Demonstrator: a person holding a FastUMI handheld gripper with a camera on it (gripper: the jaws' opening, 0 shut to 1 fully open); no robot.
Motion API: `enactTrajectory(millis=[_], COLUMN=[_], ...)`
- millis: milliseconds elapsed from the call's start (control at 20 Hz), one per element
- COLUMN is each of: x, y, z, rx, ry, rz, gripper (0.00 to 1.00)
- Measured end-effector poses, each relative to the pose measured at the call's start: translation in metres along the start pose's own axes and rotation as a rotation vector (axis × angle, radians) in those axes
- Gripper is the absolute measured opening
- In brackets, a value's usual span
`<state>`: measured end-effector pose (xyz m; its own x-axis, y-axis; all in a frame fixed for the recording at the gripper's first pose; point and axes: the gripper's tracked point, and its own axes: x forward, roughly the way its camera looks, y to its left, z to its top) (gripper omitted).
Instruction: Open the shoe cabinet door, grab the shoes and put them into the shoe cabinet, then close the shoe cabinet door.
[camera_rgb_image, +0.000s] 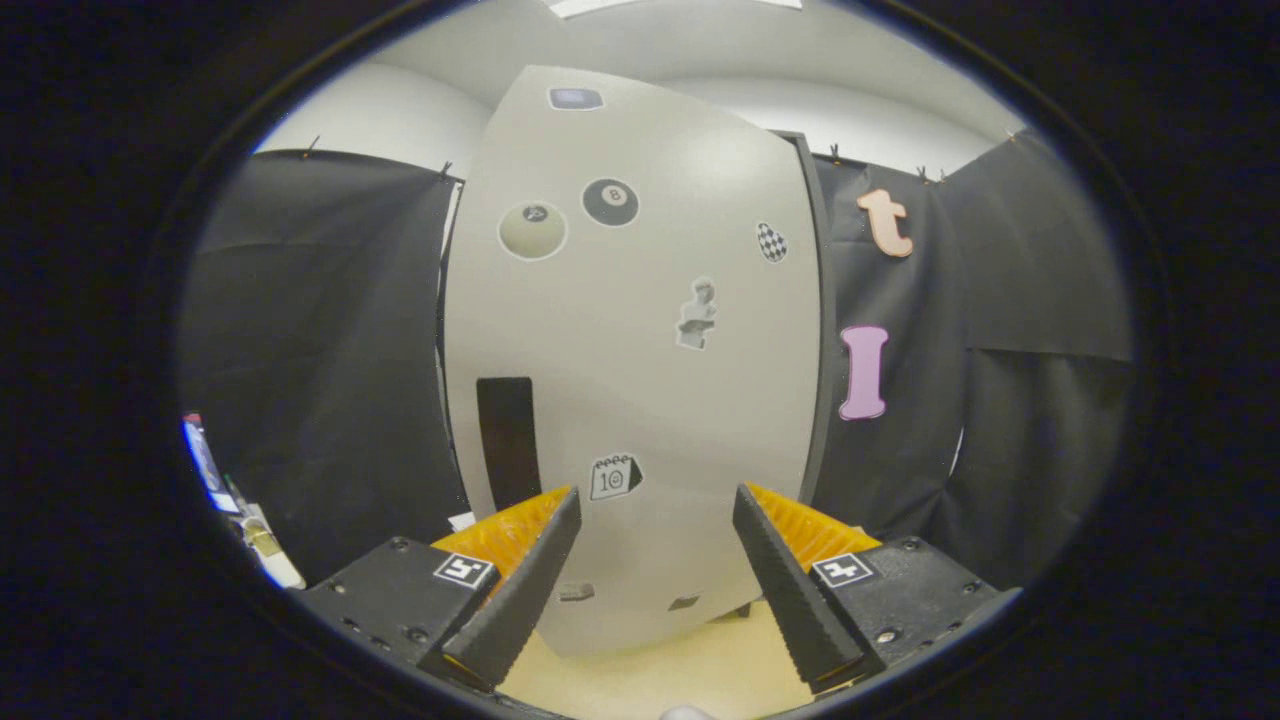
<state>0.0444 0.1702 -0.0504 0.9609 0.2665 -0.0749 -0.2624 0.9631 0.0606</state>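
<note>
The shoe cabinet door (640, 400) is a tall pale grey panel with several stickers, standing shut right ahead of me. A black vertical handle (508, 440) sits on its lower left part, just beyond my left finger. My gripper (655, 505) is open, its two black-and-orange fingers spread wide with nothing between them. The fingertips hover close before the door's lower part, near a small calendar sticker (614, 477).
The cabinet stands on a pale yellow floor (660, 670). Black cloth walls (320, 340) hang on both sides of the cabinet. A few small items (250, 530) lie low at the far left.
</note>
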Motion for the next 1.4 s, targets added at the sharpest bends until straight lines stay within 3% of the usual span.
enactTrajectory(millis=[500,1150,1400], x=[-0.018,-0.114,-0.127], y=[-0.008,-0.109,-0.147], z=[0.003,0.042,0.049], rx=[-0.017,0.009,0.016], ry=[0.0,-0.09,-0.093], rz=[-0.038,-0.162,-0.212], gripper=[1.0,1.0,1.0])
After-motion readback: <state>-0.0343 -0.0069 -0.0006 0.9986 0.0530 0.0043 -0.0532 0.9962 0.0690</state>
